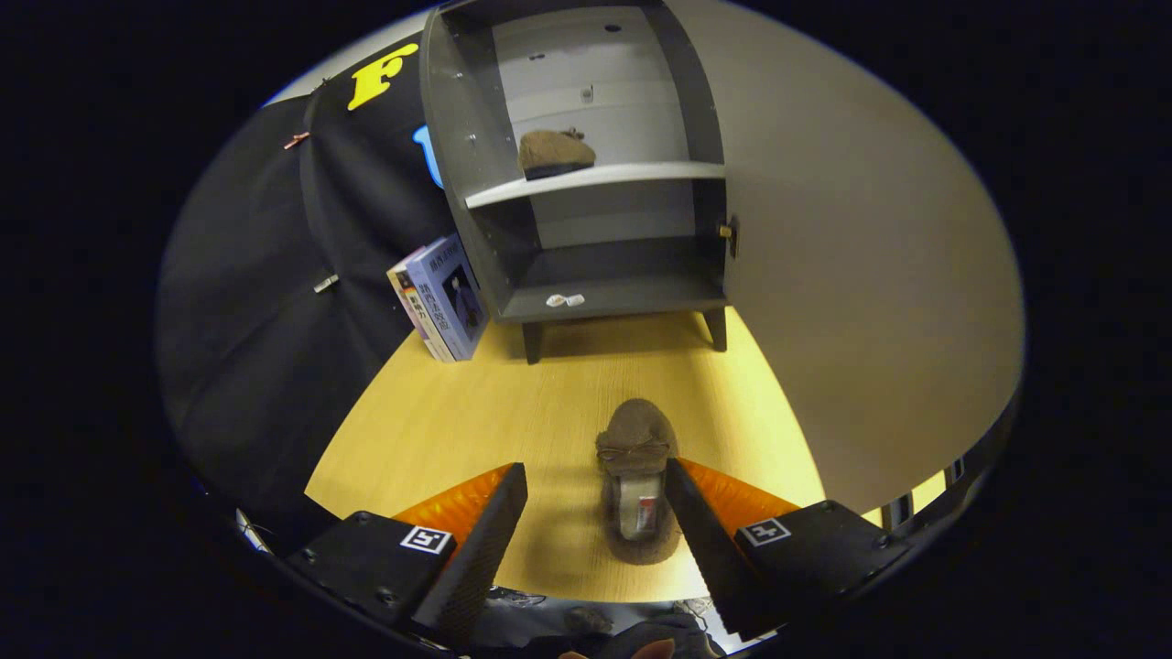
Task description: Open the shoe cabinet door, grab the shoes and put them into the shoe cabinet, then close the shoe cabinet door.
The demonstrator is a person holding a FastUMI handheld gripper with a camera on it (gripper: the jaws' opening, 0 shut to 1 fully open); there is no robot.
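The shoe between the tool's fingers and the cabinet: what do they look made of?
The shoe looks like brown suede or fleece, matte and fuzzy, with a tied bow. The cabinet looks like painted or laminated board, smooth grey panels. The tool is open, the shoe beside its right finger.

The shoe cabinet (586, 165) loses its top at the picture's edge, two small items (565, 299) on its bottom shelf are too small to identify, and the claw's (595, 513) right finger (700, 526) hides the near shoe's (638, 476) right side.

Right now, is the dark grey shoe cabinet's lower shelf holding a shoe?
No, the dark grey shoe cabinet has its one brown shoe on the upper shelf; another lies between the open gripper fingers.
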